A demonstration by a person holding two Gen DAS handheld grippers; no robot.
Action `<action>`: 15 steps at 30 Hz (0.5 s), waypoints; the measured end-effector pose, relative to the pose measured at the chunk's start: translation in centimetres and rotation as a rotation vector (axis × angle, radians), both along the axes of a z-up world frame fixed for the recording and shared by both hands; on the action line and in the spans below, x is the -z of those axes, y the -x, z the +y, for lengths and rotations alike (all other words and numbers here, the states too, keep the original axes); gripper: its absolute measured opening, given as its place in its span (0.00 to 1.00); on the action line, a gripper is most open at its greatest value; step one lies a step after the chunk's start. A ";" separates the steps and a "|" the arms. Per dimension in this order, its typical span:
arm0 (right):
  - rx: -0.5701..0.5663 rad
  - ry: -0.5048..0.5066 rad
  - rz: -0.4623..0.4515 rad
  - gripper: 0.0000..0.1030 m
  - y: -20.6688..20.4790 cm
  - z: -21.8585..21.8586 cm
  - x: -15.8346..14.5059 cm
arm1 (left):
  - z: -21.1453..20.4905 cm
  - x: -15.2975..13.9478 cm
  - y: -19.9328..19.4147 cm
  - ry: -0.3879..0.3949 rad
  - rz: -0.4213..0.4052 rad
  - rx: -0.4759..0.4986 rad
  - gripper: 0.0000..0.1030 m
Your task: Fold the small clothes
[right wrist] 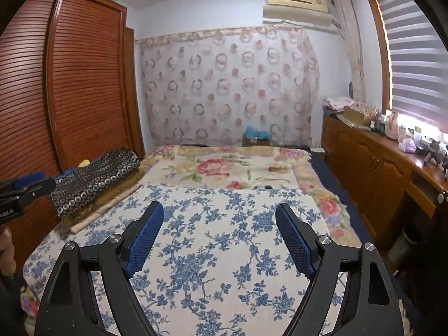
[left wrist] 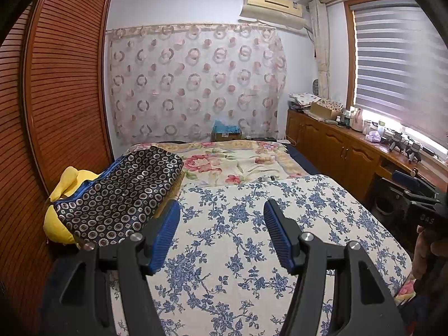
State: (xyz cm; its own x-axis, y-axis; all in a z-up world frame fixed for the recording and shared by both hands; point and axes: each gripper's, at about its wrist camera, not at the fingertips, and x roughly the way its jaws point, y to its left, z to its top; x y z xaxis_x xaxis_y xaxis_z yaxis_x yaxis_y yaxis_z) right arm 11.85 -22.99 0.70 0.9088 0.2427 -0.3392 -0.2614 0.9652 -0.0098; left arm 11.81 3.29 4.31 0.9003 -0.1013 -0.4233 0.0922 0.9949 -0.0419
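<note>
Clothes: we can't pick out any small garment with certainty; nearest candidate is the folded stack at the bed's left edge.
Stack: dark fabric with ring print (left wrist: 120,193) (right wrist: 92,179) and blue trim on top, tan/cream folded layers (right wrist: 98,210) under it, yellow soft item (left wrist: 60,207) beside it against the wardrobe.
Blue-floral sheet: white cloth with blue flowers (left wrist: 252,238) (right wrist: 218,238), spread flat over the near half of the bed, directly below both tools.
Left gripper (left wrist: 221,232): we hold it above the blue-floral sheet, jaws wide apart, nothing between the blue ribbed pads (left wrist: 165,235). Stack sits just left of its left finger.
Right gripper (right wrist: 219,236): same pose, above the sheet, jaws spread, nothing held; blue pads (right wrist: 145,240) clear of the cloth.
Cross view: each tool shows at the edge of the other's camera, left one at (right wrist: 25,190), right one at (left wrist: 420,196).
Bed: pink rose-print blanket (left wrist: 224,165) (right wrist: 224,168) covers the far half, beyond the blue sheet.
Left side: louvred wooden wardrobe (left wrist: 64,84) (right wrist: 84,84).
Far wall: patterned curtain (left wrist: 196,84), air conditioner (left wrist: 271,5) above.
Right side: wooden cabinet (left wrist: 336,145) with clutter on top, under a window blind (left wrist: 397,64).
</note>
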 end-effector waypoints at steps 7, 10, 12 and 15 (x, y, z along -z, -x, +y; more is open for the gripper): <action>0.000 -0.002 -0.004 0.82 0.2 0.1 -0.2 | 0.0 0.1 0.0 0.000 0.000 -0.001 0.60; -0.001 -0.001 -0.005 0.82 0.2 0.1 -0.2 | 0.0 0.1 0.0 0.000 0.001 0.000 0.60; 0.000 -0.002 -0.004 0.82 0.2 0.1 -0.1 | 0.1 0.1 0.0 0.000 0.000 -0.001 0.60; 0.000 -0.002 -0.004 0.82 0.2 0.2 -0.2 | 0.0 0.0 0.0 0.000 -0.001 0.000 0.60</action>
State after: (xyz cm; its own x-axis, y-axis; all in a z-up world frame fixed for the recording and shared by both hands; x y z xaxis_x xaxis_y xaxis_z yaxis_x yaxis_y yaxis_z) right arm 11.68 -22.79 0.95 0.9102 0.2437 -0.3350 -0.2617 0.9651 -0.0089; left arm 11.80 3.28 4.27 0.9006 -0.1013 -0.4228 0.0921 0.9949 -0.0423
